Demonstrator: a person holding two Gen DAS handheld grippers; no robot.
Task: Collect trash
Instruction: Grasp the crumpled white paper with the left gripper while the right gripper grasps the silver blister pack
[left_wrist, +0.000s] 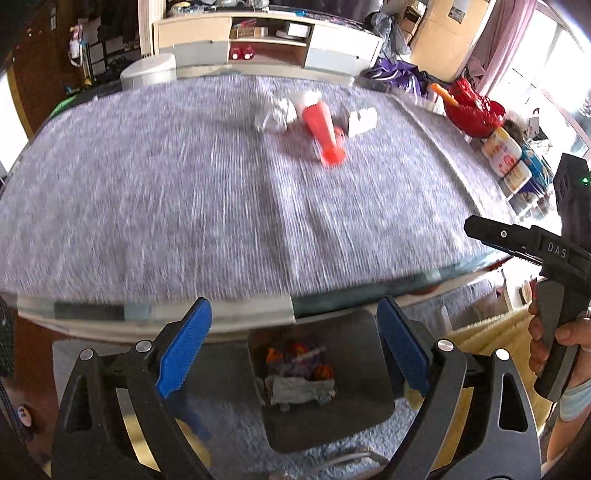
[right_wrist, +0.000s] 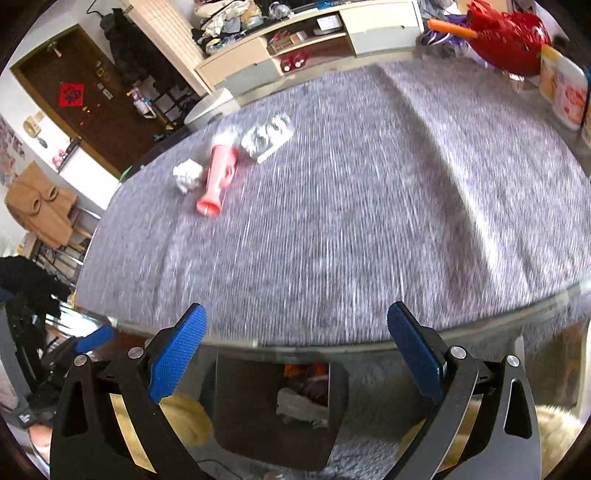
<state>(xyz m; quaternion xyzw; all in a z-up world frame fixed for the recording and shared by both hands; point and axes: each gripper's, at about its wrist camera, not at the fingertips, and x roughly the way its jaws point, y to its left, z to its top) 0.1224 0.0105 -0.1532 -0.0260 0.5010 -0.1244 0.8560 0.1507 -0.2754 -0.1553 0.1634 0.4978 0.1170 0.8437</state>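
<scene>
Item: trash pickup, both tongs at near table edge

- L tongs (left_wrist: 293, 343): released, nothing between pads
- R tongs (right_wrist: 295, 345): released, nothing held
- Trash: paper wad (left_wrist: 275, 116), red bottle (left_wrist: 323, 134), white pack (left_wrist: 362, 120), far ahead of both tongs, clustered, wad touching bottle
- Bin (left_wrist: 325, 384): below tongs, under glass edge, some trash inside
- Risks (est.): bottle on its side may roll if nudged; wad light, may slip from pads; long reach may clip table rim
- Unclear: both views motion-blurred; pack contents unreadable; bin partly hidden by the pads
</scene>
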